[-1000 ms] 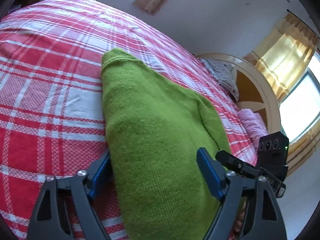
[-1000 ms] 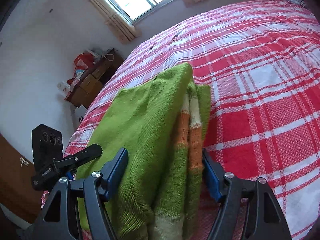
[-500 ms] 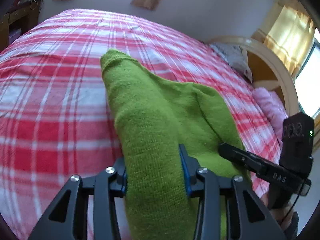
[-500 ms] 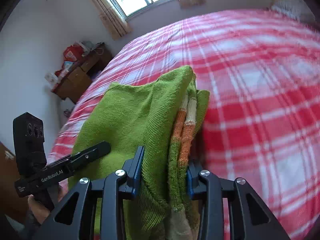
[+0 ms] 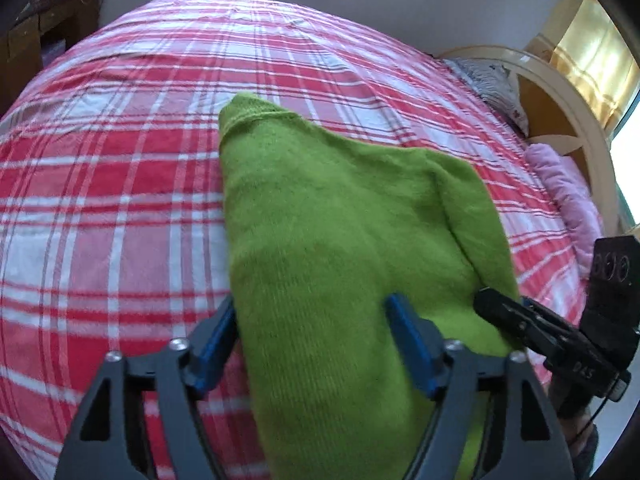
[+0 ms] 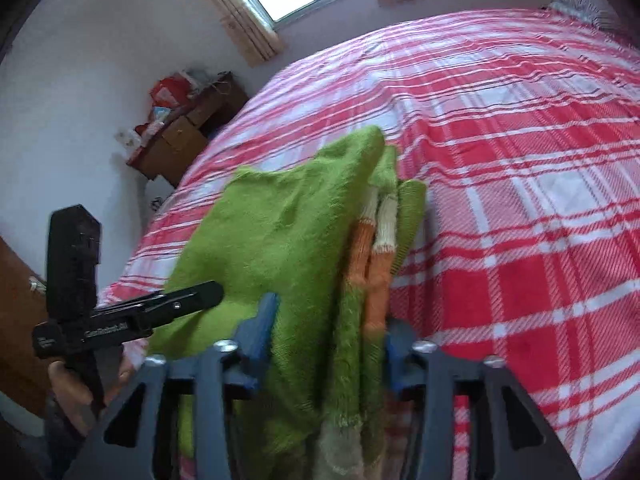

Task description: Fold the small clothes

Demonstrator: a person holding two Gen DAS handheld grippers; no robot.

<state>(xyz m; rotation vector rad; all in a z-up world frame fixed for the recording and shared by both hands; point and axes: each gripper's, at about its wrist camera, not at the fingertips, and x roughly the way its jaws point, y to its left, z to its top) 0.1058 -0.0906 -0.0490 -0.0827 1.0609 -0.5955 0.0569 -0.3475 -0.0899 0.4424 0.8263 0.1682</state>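
Green knitted sweater (image 5: pixel 320 216) with orange and cream stripes is lying half-folded on the red-and-white plaid bed (image 5: pixel 120 200), sagging softly between the spread left tool (image 5: pixel 316 344) and right tool (image 6: pixel 328 340), both just opening, so gripping its thick folded edges seems safest.

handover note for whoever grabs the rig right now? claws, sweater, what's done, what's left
Left claw: jaws have just been opening, now open; the green sweater lies between the pads, not pinched.
Right claw: jaws have just been opening, now open around the sweater's striped folded edge.
Sweater: folded into a narrow bundle on the red plaid bed, near its front edge.
Done: sweater folded and set down.
Left: pull both claws clear, tidy the bundle if it looks loose; no other clothes to fold in view.
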